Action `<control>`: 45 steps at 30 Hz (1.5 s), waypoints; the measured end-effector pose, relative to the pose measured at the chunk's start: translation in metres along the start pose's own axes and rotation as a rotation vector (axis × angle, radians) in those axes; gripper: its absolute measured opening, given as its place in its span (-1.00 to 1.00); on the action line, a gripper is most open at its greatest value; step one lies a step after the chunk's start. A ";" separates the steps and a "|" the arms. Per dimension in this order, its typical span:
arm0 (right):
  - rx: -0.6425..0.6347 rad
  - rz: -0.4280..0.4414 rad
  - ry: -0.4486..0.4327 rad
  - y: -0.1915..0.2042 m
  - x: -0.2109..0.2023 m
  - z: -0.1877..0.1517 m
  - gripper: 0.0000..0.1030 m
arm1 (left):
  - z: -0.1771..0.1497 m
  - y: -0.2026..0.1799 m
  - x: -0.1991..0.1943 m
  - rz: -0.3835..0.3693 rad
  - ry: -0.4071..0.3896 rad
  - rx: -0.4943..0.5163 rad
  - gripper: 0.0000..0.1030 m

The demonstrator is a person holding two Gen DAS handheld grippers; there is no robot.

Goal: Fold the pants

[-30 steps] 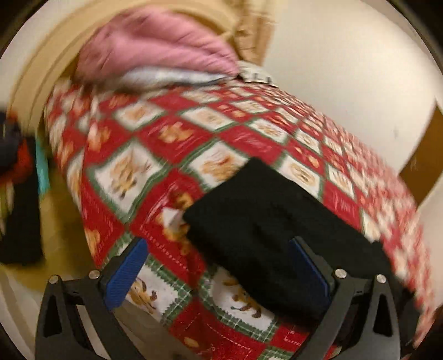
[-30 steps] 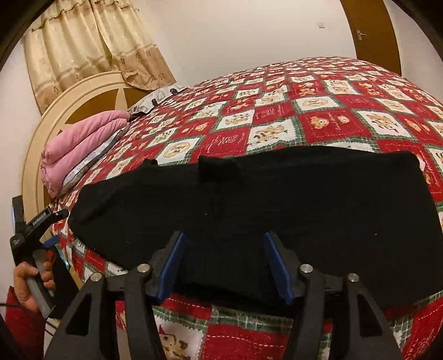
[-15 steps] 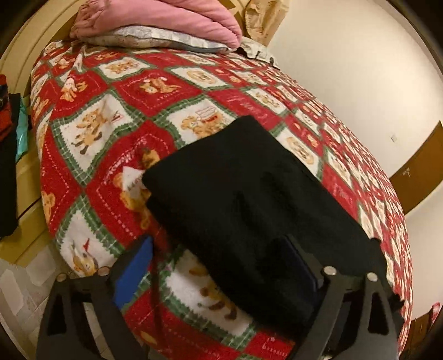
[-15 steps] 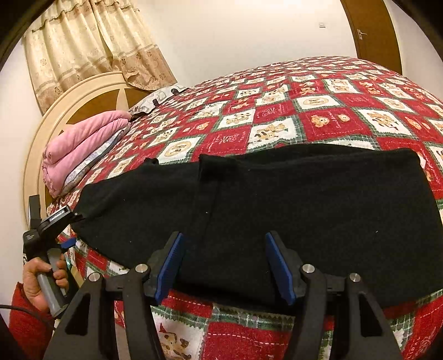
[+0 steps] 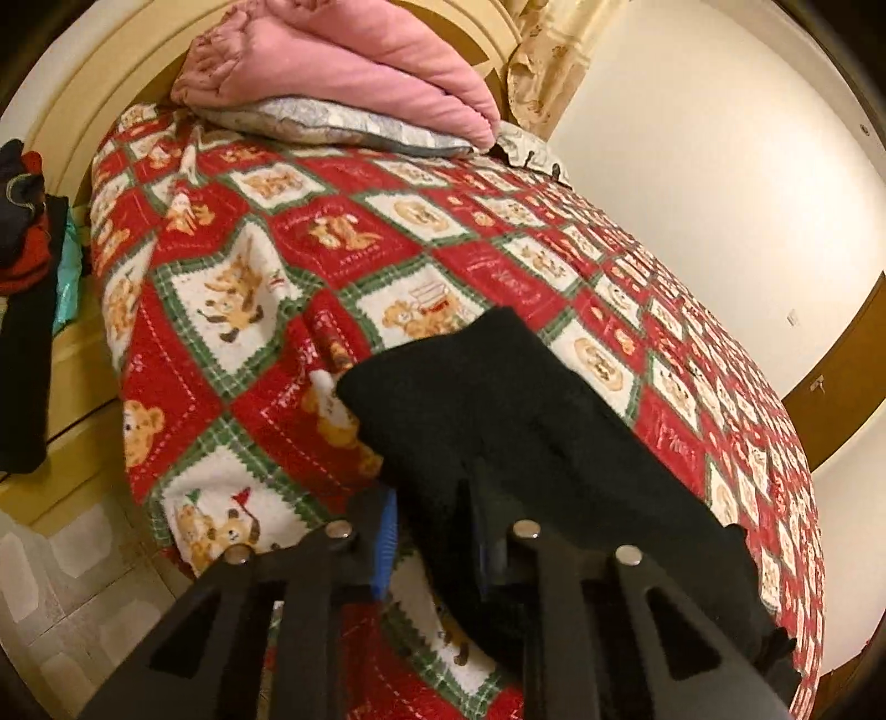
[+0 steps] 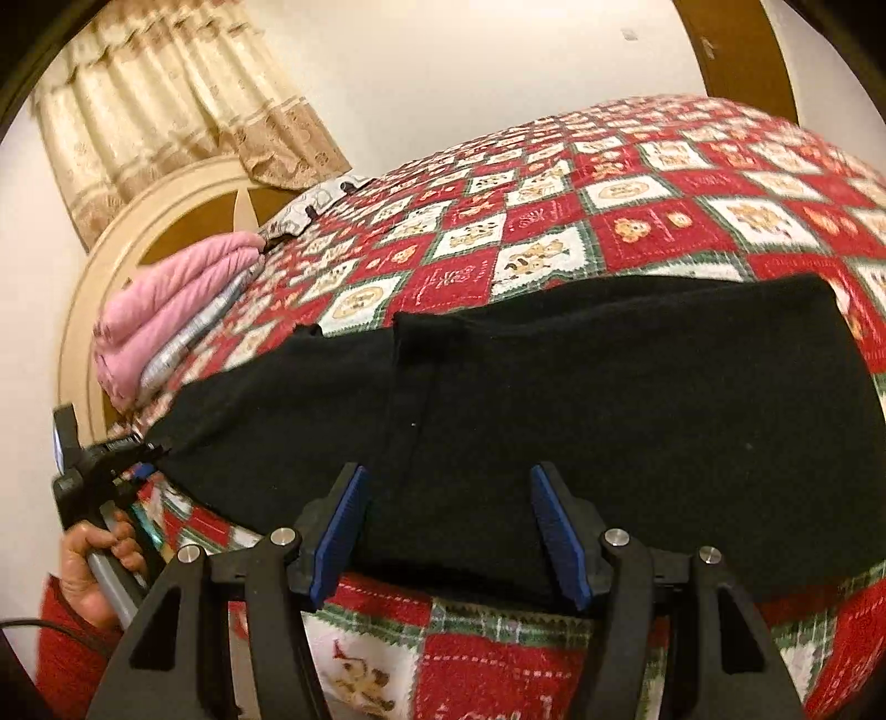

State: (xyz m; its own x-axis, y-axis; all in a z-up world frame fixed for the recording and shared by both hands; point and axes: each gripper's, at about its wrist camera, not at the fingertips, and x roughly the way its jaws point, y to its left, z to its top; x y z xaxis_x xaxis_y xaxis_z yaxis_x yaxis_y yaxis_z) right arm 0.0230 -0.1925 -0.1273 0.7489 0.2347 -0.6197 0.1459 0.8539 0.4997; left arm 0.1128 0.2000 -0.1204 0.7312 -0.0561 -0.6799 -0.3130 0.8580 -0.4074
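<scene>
Black pants (image 6: 609, 399) lie flat across the near edge of a red, white and green bear-print bedspread (image 6: 554, 221). In the left wrist view their narrow end (image 5: 526, 421) runs toward me, and my left gripper (image 5: 434, 498) has its jaws closing, with the pads pinching the near corner of that fabric. The right wrist view shows the same left gripper (image 6: 141, 443) at the pants' left end, held by a hand (image 6: 94, 548). My right gripper (image 6: 448, 498) stands open over the pants' near edge, its blue pads apart on either side of the cloth.
A folded pink blanket (image 5: 343, 66) rests on a grey pillow (image 5: 332, 122) by the cream headboard (image 6: 99, 266). Dark and red clothes (image 5: 22, 277) hang at the bed's left side above a tiled floor (image 5: 55, 581). Curtains (image 6: 166, 99) and a brown door frame (image 6: 731, 50) stand behind.
My left gripper has gone from wide open to closed on the pants' end corner and has drawn in closer to it. The right gripper has stayed open in place.
</scene>
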 end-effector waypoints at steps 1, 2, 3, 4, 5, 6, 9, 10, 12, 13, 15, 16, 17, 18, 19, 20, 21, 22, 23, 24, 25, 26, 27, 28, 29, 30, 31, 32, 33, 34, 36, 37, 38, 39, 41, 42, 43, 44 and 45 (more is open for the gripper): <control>0.033 0.019 -0.010 -0.005 -0.005 0.000 0.22 | 0.001 -0.003 -0.004 0.010 -0.013 0.013 -0.55; 0.056 0.028 -0.020 -0.009 -0.009 -0.001 0.22 | 0.001 -0.006 -0.006 0.024 -0.022 0.033 -0.55; 0.069 0.029 -0.027 -0.012 -0.012 -0.001 0.22 | 0.001 -0.010 -0.008 0.038 -0.031 0.058 -0.55; 0.090 0.027 -0.039 -0.017 -0.016 -0.003 0.22 | 0.001 -0.014 -0.012 0.050 -0.046 0.087 -0.55; 0.100 0.024 -0.045 -0.020 -0.018 -0.003 0.22 | 0.001 -0.015 -0.014 0.052 -0.055 0.098 -0.55; 0.118 0.015 -0.054 -0.024 -0.020 -0.003 0.22 | 0.000 -0.015 -0.017 0.051 -0.063 0.106 -0.55; 0.143 0.017 -0.051 -0.028 -0.022 -0.001 0.22 | 0.000 -0.010 -0.025 0.028 -0.077 0.104 -0.56; 0.137 0.011 -0.056 -0.026 -0.023 -0.001 0.22 | 0.000 -0.008 -0.028 0.013 -0.087 0.113 -0.56; 0.127 0.007 -0.055 -0.024 -0.022 -0.003 0.22 | -0.001 -0.007 -0.032 -0.030 -0.113 0.151 -0.56; 0.122 0.009 -0.049 -0.023 -0.020 -0.004 0.22 | -0.002 -0.009 -0.032 -0.040 -0.119 0.165 -0.59; 0.108 0.002 -0.048 -0.021 -0.019 -0.006 0.22 | -0.001 -0.008 -0.032 -0.077 -0.125 0.165 -0.62; 0.096 -0.004 -0.049 -0.020 -0.019 -0.006 0.22 | 0.000 -0.007 -0.029 -0.090 -0.123 0.153 -0.62; 0.089 -0.008 -0.048 -0.019 -0.018 -0.006 0.22 | 0.000 -0.006 -0.026 -0.088 -0.111 0.144 -0.62; 0.085 -0.008 -0.047 -0.020 -0.018 -0.006 0.22 | 0.001 -0.005 -0.020 -0.080 -0.090 0.134 -0.61; 0.085 -0.006 -0.047 -0.020 -0.018 -0.006 0.23 | 0.002 -0.002 -0.014 -0.069 -0.062 0.115 -0.58; 0.087 -0.003 -0.047 -0.021 -0.018 -0.007 0.23 | 0.001 0.001 -0.010 -0.061 -0.041 0.092 -0.57; 0.089 -0.001 -0.047 -0.022 -0.018 -0.007 0.23 | 0.001 0.006 -0.006 -0.065 -0.026 0.064 -0.57; 0.090 0.000 -0.048 -0.022 -0.018 -0.007 0.23 | 0.000 0.008 -0.003 -0.066 -0.017 0.054 -0.55; 0.088 -0.001 -0.048 -0.022 -0.018 -0.007 0.23 | 0.000 0.009 -0.001 -0.062 -0.007 0.055 -0.42; 0.085 -0.002 -0.048 -0.022 -0.018 -0.008 0.23 | -0.001 0.010 0.003 -0.062 0.015 0.051 -0.37; 0.080 -0.003 -0.048 -0.022 -0.019 -0.008 0.26 | -0.002 0.011 0.006 -0.064 0.031 0.038 -0.31; 0.077 -0.003 -0.047 -0.021 -0.018 -0.007 0.27 | -0.003 0.012 0.007 -0.066 0.040 0.027 -0.31; 0.075 -0.005 -0.047 -0.020 -0.017 -0.007 0.27 | -0.004 0.015 0.010 -0.066 0.049 0.008 -0.31; 0.072 -0.006 -0.046 -0.020 -0.017 -0.007 0.27 | -0.004 0.017 0.013 -0.068 0.057 -0.014 -0.31; 0.069 -0.008 -0.045 -0.019 -0.017 -0.007 0.27 | -0.005 0.018 0.013 -0.073 0.056 -0.026 -0.34; 0.069 -0.008 -0.045 -0.020 -0.017 -0.007 0.27 | -0.004 0.019 0.012 -0.078 0.052 -0.036 -0.43; 0.072 -0.006 -0.044 -0.020 -0.017 -0.007 0.27 | -0.003 0.017 0.010 -0.086 0.046 -0.036 -0.64; 0.079 -0.003 -0.045 -0.020 -0.018 -0.006 0.27 | -0.002 0.013 0.007 -0.098 0.035 -0.018 -0.69; 0.088 0.003 -0.046 -0.022 -0.019 -0.005 0.27 | 0.000 0.007 0.001 -0.099 0.013 0.008 -0.71; 0.112 0.014 -0.055 -0.025 -0.023 -0.003 0.27 | 0.002 -0.001 -0.006 -0.103 -0.016 0.045 -0.71; 0.139 0.015 -0.089 -0.031 -0.031 0.002 0.27 | 0.006 -0.021 -0.022 -0.116 -0.066 0.128 -0.71; 0.149 0.006 -0.118 -0.036 -0.039 0.007 0.27 | 0.007 -0.034 -0.031 -0.123 -0.093 0.171 -0.72; 0.153 -0.001 -0.136 -0.039 -0.044 0.011 0.27 | 0.008 -0.042 -0.037 -0.135 -0.110 0.198 -0.72; 0.158 -0.007 -0.152 -0.042 -0.050 0.016 0.27 | 0.009 -0.053 -0.046 -0.155 -0.133 0.237 -0.72; 0.169 -0.014 -0.180 -0.050 -0.060 0.024 0.27 | 0.003 -0.088 -0.068 -0.206 -0.188 0.348 -0.72; 0.178 -0.015 -0.194 -0.055 -0.066 0.028 0.27 | -0.002 -0.103 -0.078 -0.237 -0.205 0.396 -0.72; 0.193 -0.012 -0.209 -0.061 -0.072 0.033 0.27 | -0.008 -0.119 -0.087 -0.274 -0.216 0.441 -0.72; 0.210 -0.007 -0.225 -0.069 -0.079 0.037 0.27 | -0.012 -0.130 -0.093 -0.304 -0.221 0.474 -0.72; 0.222 -0.003 -0.238 -0.074 -0.084 0.040 0.27 | -0.022 -0.146 -0.101 -0.347 -0.227 0.523 -0.72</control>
State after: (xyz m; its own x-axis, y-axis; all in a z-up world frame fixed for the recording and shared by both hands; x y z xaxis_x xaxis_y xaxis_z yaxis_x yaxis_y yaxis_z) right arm -0.0249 -0.2941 -0.0876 0.8745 0.0952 -0.4757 0.2659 0.7261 0.6341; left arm 0.0711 0.0695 -0.0056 0.8639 -0.3136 -0.3940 0.2568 0.9474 -0.1910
